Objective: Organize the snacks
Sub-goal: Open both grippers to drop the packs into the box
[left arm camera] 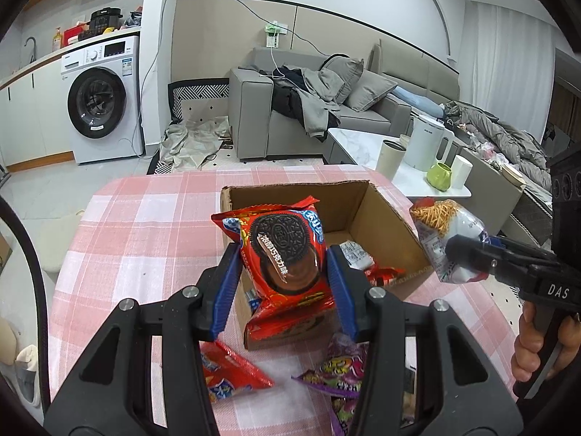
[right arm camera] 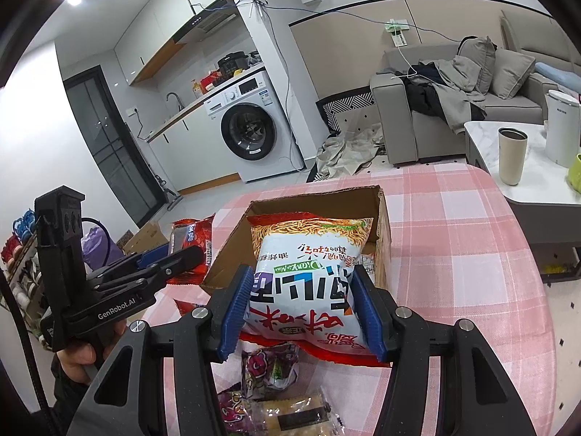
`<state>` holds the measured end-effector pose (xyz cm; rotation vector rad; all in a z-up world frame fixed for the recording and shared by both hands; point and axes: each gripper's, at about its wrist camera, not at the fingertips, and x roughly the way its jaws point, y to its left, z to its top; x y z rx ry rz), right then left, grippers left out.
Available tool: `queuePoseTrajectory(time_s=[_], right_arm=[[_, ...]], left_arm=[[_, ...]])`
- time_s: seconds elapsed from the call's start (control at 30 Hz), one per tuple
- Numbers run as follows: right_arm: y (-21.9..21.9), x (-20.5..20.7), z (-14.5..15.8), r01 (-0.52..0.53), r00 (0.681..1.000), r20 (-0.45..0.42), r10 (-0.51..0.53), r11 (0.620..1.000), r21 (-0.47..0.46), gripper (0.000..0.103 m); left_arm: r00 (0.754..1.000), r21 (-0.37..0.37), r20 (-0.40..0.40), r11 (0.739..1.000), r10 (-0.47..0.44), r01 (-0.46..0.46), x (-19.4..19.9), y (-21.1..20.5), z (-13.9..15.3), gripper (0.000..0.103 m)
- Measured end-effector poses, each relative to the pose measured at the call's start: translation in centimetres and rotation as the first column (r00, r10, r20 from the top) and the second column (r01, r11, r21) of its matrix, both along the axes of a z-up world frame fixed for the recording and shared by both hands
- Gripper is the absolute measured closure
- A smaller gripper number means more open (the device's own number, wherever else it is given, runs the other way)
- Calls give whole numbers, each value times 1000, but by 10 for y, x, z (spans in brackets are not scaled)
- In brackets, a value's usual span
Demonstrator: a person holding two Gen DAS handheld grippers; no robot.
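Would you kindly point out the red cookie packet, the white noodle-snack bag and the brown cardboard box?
red cookie packet (left arm camera: 283, 254): left wrist view, on the printed cookie.
white noodle-snack bag (right arm camera: 308, 272): right wrist view, on its white front.
brown cardboard box (left arm camera: 385, 218): left wrist view, on its inner right wall.

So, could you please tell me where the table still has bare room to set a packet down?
Bare tablecloth lies right of the cardboard box, and more on its left. It is crowded in front of the box, where purple packets and a red packet lie.
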<state>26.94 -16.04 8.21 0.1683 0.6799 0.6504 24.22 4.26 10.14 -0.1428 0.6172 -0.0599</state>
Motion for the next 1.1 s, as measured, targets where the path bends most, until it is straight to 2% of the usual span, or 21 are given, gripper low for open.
queuePoseTrajectory(time_s=[0.5,0.63,0.67,0.83,1.1], right_arm=[[11,28,-9,19,999,-29,-20,1000,-9,47],[14,35,-15,24,999,-38,-24,1000,-8,47],[15,37,-16,24,999,-41,-24,1000,-6,47],[18,41,-20,29,999,-41,-29,1000,-5,47],[25,53,-27,32,998,-60,-32,999,-3,47]], left_arm=[[999,19,-34,1000,1,0,61,-9,-28,58],[999,21,-40,1000,5,-4,70,-9,-35,59],[999,24,-40,1000,2,-1,72,-9,-37,64],[999,39,-49,999,-3,5,83,-9,-45,67],[999,28,-49,1000,5,-3,88,-3,-53,67]])
